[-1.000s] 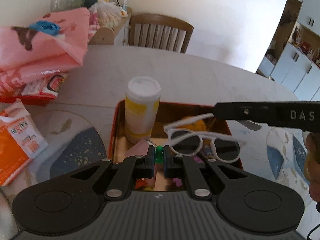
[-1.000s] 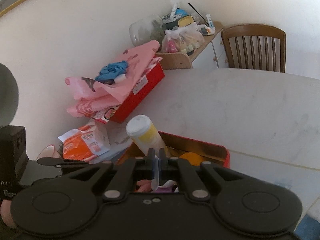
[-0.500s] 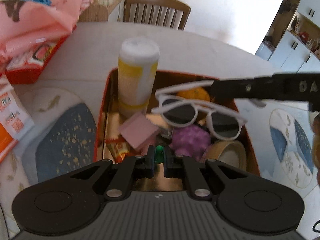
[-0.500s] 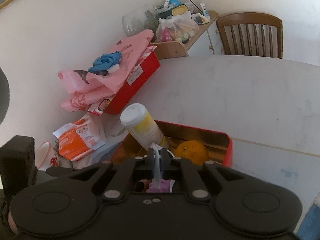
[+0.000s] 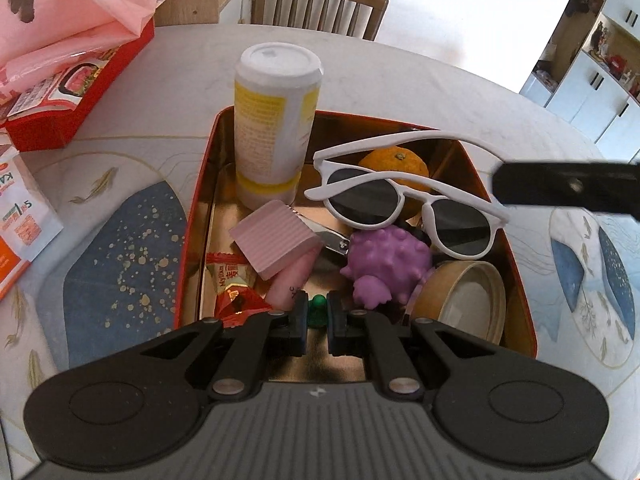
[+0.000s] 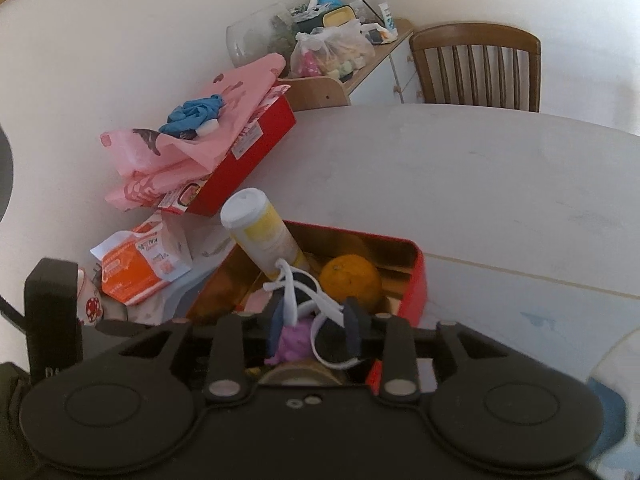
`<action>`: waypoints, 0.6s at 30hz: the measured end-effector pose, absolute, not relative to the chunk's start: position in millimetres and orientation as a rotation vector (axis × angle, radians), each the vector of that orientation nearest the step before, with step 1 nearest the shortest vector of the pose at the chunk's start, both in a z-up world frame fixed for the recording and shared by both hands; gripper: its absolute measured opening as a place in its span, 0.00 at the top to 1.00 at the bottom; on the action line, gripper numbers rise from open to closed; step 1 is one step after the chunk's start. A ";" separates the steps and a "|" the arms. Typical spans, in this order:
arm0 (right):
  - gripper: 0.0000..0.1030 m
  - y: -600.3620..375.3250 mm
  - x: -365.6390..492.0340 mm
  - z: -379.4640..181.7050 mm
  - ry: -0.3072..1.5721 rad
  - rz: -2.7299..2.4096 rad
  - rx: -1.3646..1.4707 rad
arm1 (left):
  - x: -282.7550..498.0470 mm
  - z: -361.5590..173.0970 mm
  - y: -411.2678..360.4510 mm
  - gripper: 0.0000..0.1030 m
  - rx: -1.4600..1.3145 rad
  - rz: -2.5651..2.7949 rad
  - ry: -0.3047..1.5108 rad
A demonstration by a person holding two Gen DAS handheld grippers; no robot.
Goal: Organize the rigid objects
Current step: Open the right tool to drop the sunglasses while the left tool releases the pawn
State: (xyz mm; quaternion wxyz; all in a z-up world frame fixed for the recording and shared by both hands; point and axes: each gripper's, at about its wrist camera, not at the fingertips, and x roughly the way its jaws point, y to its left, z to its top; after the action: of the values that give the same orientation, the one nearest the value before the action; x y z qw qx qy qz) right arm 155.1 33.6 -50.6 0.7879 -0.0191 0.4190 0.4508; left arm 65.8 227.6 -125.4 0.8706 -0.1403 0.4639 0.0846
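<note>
I see a yellow bottle (image 5: 276, 128), an orange (image 5: 394, 164) and a purple toy (image 5: 386, 264) crowding the red tin (image 5: 516, 280); white sunglasses (image 5: 404, 196) lie on top. My left gripper (image 5: 318, 312) pinches a green piece (image 5: 319, 308); my right gripper (image 6: 312, 320) has just been opening, the sunglasses loose between its fingers.

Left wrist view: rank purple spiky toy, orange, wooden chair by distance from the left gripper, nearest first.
From the left gripper:
1. Purple spiky toy, just ahead to the right, in the tin.
2. Orange, at the tin's far right, under the sunglasses.
3. Wooden chair, beyond the table.

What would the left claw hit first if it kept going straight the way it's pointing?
Probably the pink tube or the tin's floor just ahead of the left claw, which is shut on a small green piece. Depth is hard to judge here.
</note>
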 end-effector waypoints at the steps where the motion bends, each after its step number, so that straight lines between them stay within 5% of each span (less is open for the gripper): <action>1: 0.64 30.2 152.6 -49.6 0.902 0.972 -0.044 | 65.0 -124.0 226.7 0.92 -0.289 0.180 0.969; 11: 0.48 11.0 121.8 -36.0 0.843 0.983 -0.104 | 42.1 -98.2 217.8 0.81 -0.287 0.186 0.910; 14: 0.43 4.6 109.2 -28.6 0.805 0.997 -0.119 | 32.1 -84.8 212.3 0.70 -0.279 0.182 0.876; 16: 0.39 0.3 101.7 -23.3 0.780 1.006 -0.130 | 25.3 -75.5 209.0 0.47 -0.276 0.184 0.850; 18: 0.33 -4.3 94.4 -18.2 0.748 1.008 -0.144 | 18.0 -66.9 207.1 0.34 -0.277 0.194 0.820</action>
State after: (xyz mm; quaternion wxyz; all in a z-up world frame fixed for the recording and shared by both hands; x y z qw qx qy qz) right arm 94.4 -4.3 -18.2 0.8070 -0.0672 0.3494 0.4713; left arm 18.0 207.1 -66.9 0.9032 -0.1340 0.3968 0.0938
